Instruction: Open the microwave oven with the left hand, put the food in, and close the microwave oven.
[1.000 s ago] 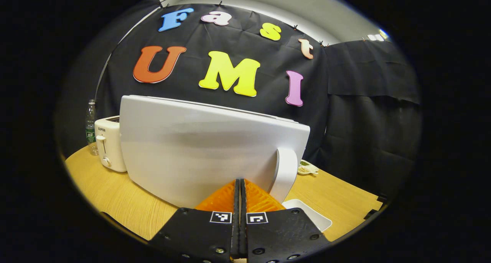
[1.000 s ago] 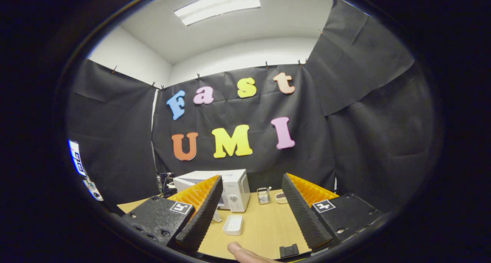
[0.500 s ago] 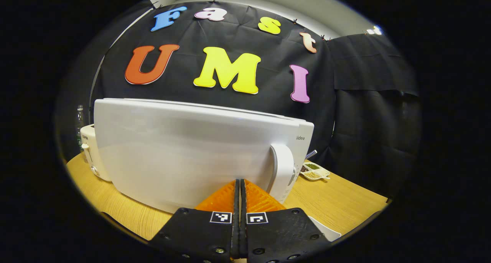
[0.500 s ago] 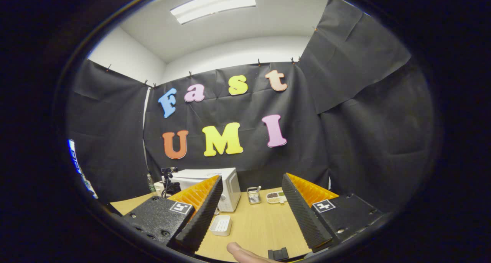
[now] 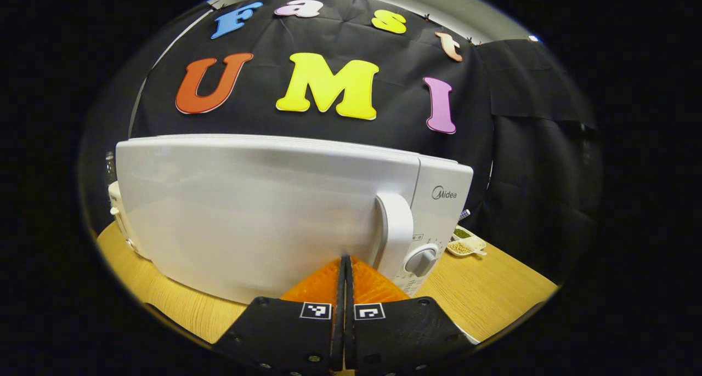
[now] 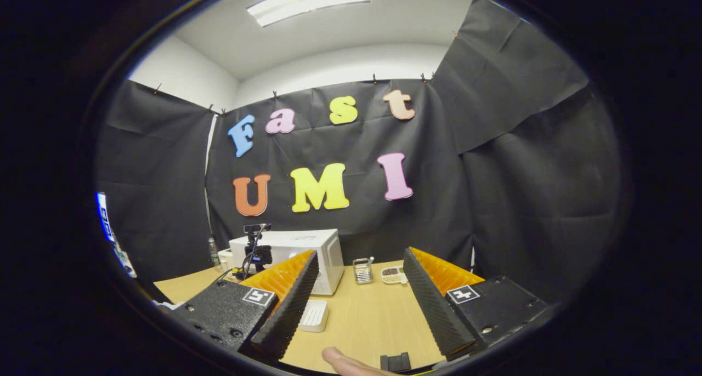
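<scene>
Glossy white microwave (image 5: 263,211) with rounded handle (image 5: 396,228), left gripper (image 5: 345,263) ridged fingers pressed together, right gripper (image 6: 359,280) fingers spread

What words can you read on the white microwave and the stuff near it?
"Midea": on the microwave, on its front panel above the dial.
Tiny print beside the dial: too small to read.
Square markers on the left gripper: patterns, not words.

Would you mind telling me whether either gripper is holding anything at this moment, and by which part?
Nothing is held. The left gripper is shut and empty, close to the microwave door; the right gripper is open above the table.
</scene>
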A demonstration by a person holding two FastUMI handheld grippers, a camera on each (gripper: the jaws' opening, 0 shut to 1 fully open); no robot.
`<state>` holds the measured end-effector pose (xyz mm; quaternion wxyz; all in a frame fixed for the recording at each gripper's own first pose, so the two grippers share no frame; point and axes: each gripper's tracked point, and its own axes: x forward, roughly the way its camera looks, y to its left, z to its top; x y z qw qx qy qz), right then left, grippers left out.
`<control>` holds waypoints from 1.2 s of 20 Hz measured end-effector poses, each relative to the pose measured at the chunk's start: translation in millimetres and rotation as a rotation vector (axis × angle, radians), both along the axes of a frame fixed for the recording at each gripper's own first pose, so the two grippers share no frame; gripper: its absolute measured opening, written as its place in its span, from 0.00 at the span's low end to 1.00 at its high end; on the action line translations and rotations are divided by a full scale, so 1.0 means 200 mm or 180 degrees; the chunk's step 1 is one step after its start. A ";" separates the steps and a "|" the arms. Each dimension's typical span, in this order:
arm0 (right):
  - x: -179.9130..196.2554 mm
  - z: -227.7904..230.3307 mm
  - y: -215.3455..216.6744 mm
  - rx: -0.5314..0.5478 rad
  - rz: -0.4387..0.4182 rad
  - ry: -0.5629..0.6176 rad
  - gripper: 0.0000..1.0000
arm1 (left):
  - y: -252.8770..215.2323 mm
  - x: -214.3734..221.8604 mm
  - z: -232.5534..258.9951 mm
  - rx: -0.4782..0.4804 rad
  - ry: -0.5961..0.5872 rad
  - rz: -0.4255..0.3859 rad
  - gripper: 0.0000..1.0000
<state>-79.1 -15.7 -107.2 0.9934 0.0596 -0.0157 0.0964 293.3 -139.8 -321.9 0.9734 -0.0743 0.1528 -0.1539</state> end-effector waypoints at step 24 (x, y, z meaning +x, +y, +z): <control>-0.08 0.06 0.18 -0.0157 -0.0028 0.0083 0.99 | 0.29 -0.75 0.50 0.0348 -0.0274 0.0537 0.46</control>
